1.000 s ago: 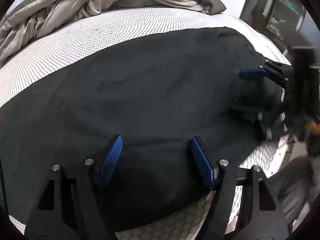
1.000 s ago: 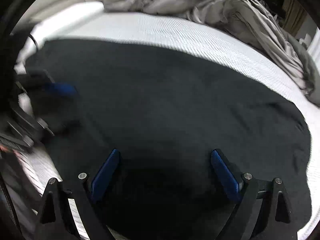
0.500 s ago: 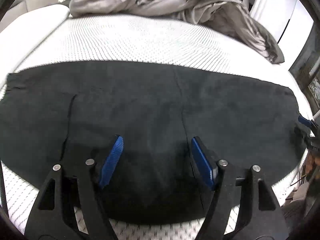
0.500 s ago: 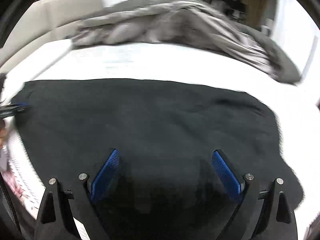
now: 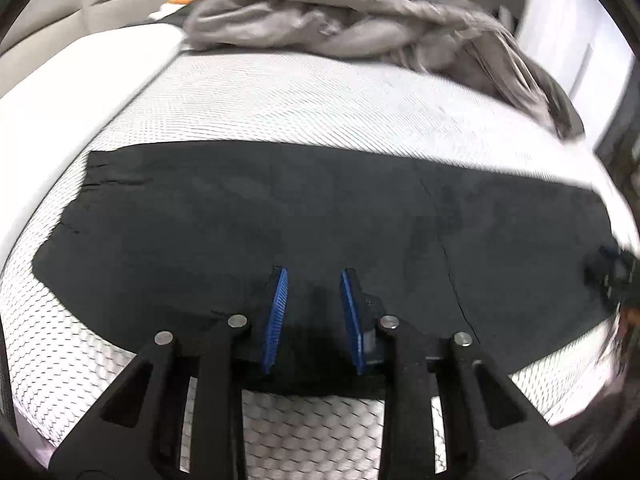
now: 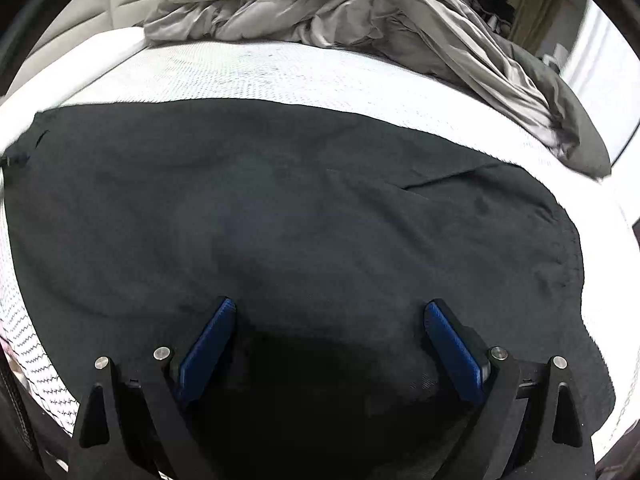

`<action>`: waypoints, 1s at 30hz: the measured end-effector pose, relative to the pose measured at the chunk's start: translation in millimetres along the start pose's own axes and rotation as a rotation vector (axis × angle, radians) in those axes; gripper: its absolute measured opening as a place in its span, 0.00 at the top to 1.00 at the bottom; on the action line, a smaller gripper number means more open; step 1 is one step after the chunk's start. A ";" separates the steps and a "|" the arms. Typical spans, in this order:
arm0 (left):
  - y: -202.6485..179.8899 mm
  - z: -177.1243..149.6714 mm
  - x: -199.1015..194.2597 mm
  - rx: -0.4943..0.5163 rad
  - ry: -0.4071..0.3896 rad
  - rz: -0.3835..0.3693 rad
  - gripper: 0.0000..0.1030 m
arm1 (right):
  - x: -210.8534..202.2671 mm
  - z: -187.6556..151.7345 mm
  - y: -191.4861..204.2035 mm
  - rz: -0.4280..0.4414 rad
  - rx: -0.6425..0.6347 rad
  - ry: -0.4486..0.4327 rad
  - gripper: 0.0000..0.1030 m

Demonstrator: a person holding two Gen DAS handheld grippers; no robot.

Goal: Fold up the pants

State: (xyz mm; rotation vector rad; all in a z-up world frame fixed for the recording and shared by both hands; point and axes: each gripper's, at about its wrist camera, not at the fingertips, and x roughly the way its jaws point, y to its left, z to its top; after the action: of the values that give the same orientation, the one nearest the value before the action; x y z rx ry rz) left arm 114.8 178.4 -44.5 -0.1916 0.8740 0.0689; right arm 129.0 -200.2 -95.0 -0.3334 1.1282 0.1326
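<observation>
While the black pants [image 5: 320, 216] lie along the mattress's [image 5: 280, 96] near edge, our left gripper [image 5: 314, 304] has been closing, jaws still apart over the fabric; our right gripper [image 6: 330, 340] gapes wide.

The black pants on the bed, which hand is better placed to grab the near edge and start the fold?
Probably the left. The left gripper sits at the near edge of the black pants, its jaws just narrowed with fabric between them. The right gripper hovers wide open over the middle of the cloth, farther from any edge.

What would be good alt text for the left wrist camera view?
Black pants lie spread flat across a white patterned mattress, with the left gripper over their near edge, its blue pads narrowly apart. A rumpled grey duvet sits behind.
</observation>
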 end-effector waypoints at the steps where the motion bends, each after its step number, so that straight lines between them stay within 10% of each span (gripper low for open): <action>1: 13.9 3.4 -0.3 -0.056 -0.015 0.028 0.76 | 1.5 2.0 2.3 -0.002 -0.009 -0.002 0.07; 12: 110.8 5.3 15.6 -0.224 0.009 0.325 0.77 | 5.4 0.1 -6.7 0.016 -0.010 0.000 0.07; 19: 117.8 14.9 10.7 -0.352 -0.077 0.129 0.74 | 5.2 -0.9 -7.7 0.018 -0.008 -0.009 0.06; 24: 114.3 27.2 44.0 -0.310 0.003 0.341 0.73 | 7.4 -0.2 -8.8 0.026 -0.006 -0.010 0.04; 30: 102.1 20.0 8.4 -0.371 -0.088 0.281 0.74 | 8.2 0.6 -9.8 0.021 0.004 -0.005 0.03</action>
State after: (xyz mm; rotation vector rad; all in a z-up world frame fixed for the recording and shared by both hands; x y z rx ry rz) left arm 121.2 282.3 -52.7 -0.4075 0.7899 0.5005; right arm 135.7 -209.8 -100.3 -0.3178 1.1266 0.1498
